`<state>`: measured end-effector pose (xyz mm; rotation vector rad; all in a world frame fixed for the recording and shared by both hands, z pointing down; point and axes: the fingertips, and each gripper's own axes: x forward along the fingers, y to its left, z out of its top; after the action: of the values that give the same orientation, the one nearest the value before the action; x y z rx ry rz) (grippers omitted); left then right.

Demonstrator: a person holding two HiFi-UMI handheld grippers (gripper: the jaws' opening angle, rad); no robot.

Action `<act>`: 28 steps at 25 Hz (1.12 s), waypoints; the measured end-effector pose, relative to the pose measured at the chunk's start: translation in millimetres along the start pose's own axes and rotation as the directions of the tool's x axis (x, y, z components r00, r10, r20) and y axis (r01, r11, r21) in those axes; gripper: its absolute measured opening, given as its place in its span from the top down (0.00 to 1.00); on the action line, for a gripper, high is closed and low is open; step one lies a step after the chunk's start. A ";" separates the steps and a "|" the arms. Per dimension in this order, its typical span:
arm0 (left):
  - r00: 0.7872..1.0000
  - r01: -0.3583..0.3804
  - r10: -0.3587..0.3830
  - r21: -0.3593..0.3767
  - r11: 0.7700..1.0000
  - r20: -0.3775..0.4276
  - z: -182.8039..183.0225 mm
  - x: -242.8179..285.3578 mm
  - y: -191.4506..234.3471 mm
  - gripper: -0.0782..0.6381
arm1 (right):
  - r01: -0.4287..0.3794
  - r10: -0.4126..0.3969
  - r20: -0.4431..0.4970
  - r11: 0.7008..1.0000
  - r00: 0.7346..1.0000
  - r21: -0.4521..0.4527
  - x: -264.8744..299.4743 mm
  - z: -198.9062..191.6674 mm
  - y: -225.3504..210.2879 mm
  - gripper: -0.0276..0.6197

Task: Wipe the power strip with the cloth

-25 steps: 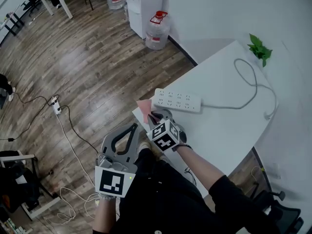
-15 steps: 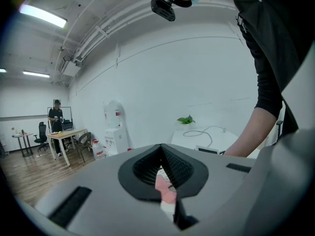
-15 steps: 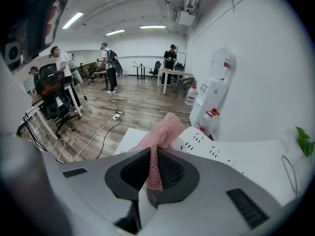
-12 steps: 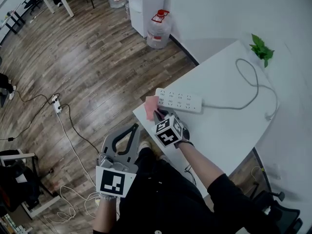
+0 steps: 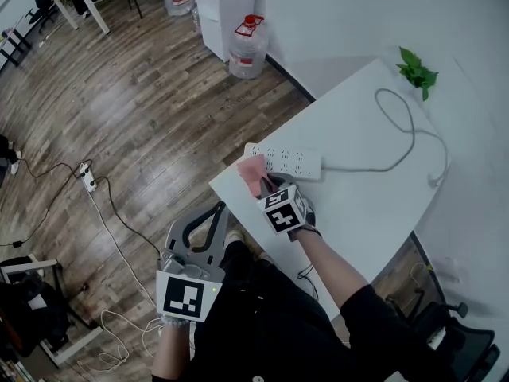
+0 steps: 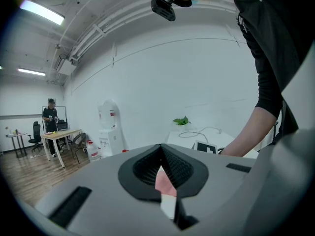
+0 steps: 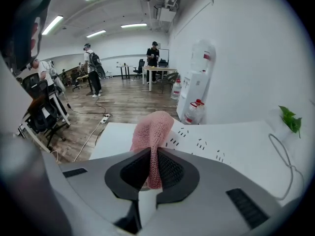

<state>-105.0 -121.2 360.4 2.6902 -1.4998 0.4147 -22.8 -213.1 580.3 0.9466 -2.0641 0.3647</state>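
"So, where's the cloth [image 5: 253, 170]?"
"Pinched tight in the right gripper [image 5: 264, 183], at the end of the power strip [image 5: 286, 161] on the white table [image 5: 366, 205]."
"And the left gripper [image 5: 217, 207]?"
"Jaws together, empty, well short of the strip."
"Any print?"
"None legible. A red-capped jug [image 5: 247, 42] stands far beyond the strip."

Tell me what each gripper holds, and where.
The right gripper pinches the pink knitted cloth by a bunched fold, the rest sticking out past its jaws. The left gripper holds nothing.
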 end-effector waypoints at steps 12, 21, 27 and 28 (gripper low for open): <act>0.997 0.071 -0.071 0.017 0.997 0.013 8.4 15.6 -18.7 0.87 | 0.128 -0.123 -0.046 0.983 0.991 0.132 -28.4 -41.4 -62.1 0.88; 0.993 0.115 -0.115 0.029 0.993 0.019 12.9 22.7 -31.0 0.87 | 0.230 -0.215 -0.094 0.951 0.972 0.205 -53.4 -76.8 -102.5 0.88; 0.992 0.127 -0.128 0.030 0.991 0.018 13.2 23.2 -35.9 0.87 | 0.284 -0.262 -0.121 0.928 0.958 0.242 -66.6 -97.3 -123.0 0.88; 0.992 0.128 -0.128 0.031 0.991 0.017 13.1 22.8 -36.4 0.87 | 0.293 -0.269 -0.125 0.924 0.955 0.245 -68.3 -100.6 -126.0 0.88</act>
<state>-60.2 -122.8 357.0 2.8012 -1.3256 0.4098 152.2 -209.6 581.1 1.3428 -1.7935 0.5236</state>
